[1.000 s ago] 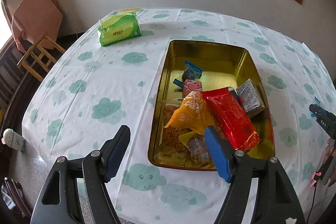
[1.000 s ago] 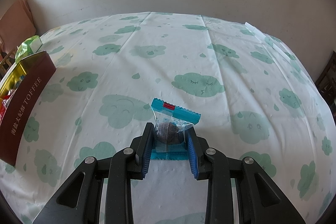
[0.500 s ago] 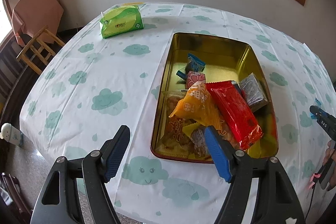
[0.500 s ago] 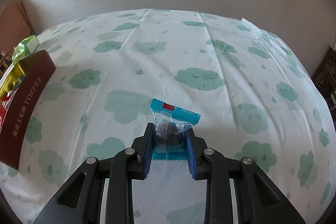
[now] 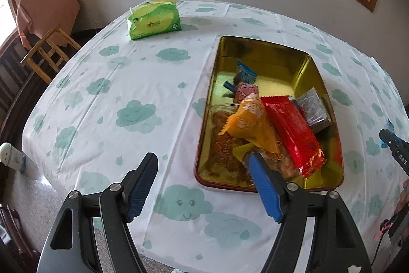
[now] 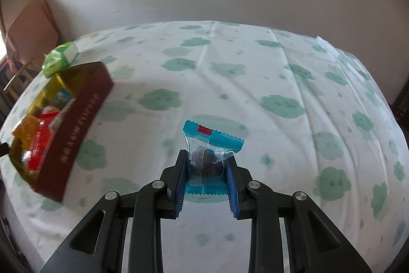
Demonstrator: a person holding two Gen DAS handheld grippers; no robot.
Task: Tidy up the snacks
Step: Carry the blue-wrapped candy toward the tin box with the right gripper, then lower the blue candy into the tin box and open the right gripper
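A small clear snack packet with blue ends (image 6: 208, 157) hangs above the tablecloth, and my right gripper (image 6: 207, 166) is shut on it. To its left stands the gold-lined tin (image 6: 76, 109), dark red outside. In the left wrist view the tin (image 5: 283, 55) holds several snacks: a red packet (image 5: 294, 129), an orange packet (image 5: 249, 123), a dark wrapped block (image 5: 313, 110) and a blue-ended packet (image 5: 245, 74). My left gripper (image 5: 202, 165) is open above the tin's near left corner, with nothing between its fingers. The right gripper's tip (image 5: 392, 145) shows at the right edge.
A green tissue pack (image 5: 154, 21) lies at the far left of the cloud-print tablecloth (image 5: 122, 94). A wooden chair (image 5: 46, 53) draped with pink cloth stands past the table's left edge. A wall with a window rises behind the table.
My right gripper has lifted the blue-ended packet off the cloth and swung left, bringing the tin further into its view. The left gripper has barely moved.
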